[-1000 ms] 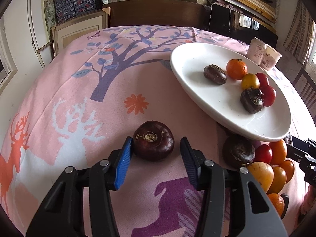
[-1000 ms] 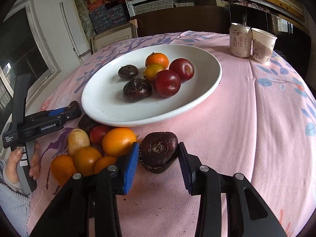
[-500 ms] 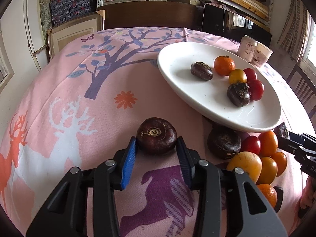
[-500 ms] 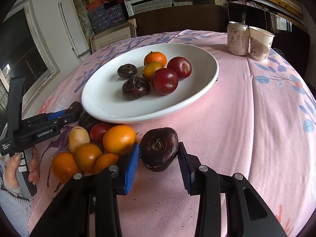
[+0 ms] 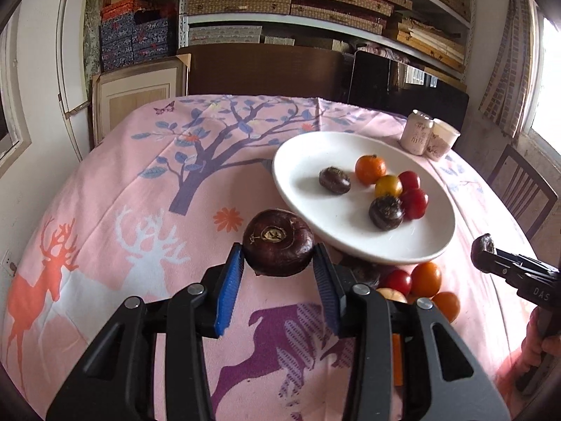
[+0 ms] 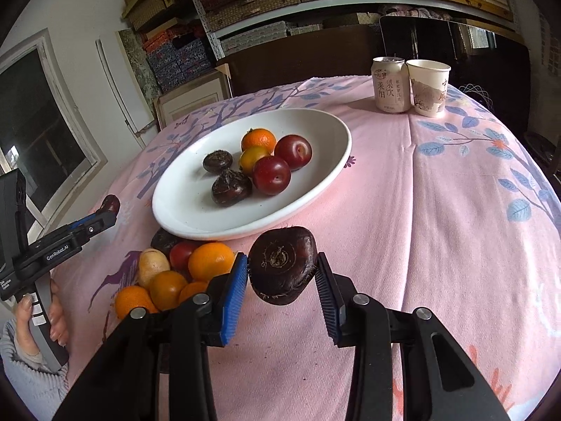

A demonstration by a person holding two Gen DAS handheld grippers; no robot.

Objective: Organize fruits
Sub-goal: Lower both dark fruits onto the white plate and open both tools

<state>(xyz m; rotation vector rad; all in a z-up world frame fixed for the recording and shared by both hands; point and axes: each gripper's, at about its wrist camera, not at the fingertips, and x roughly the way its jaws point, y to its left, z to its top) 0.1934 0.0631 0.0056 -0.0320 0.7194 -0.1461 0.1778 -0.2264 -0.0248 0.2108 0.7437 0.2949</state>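
Observation:
My left gripper (image 5: 278,252) is shut on a dark brown water chestnut (image 5: 280,242), held above the pink cloth just before the white plate (image 5: 350,245). My right gripper (image 6: 281,263) is shut on a second water chestnut (image 6: 280,259), also off the cloth near the plate (image 6: 189,207). On the plate lie two chestnuts, a mandarin (image 6: 258,140), a yellow fruit and two red plums (image 6: 271,175). A pile of loose fruit (image 6: 196,270) lies on the cloth below the plate's near rim. Each wrist view shows the other gripper at its edge.
A drinks can (image 6: 391,86) and a paper cup (image 6: 429,87) stand at the table's far right. A wooden chair (image 5: 522,189) is beside the table. A person's hand (image 6: 52,315) grips the left handle. Shelves of boxes fill the back wall.
The left jaws, open around their chestnut a second ago, have shut on it. Both grippers have risen with their chestnuts off the cloth, towards the plate.

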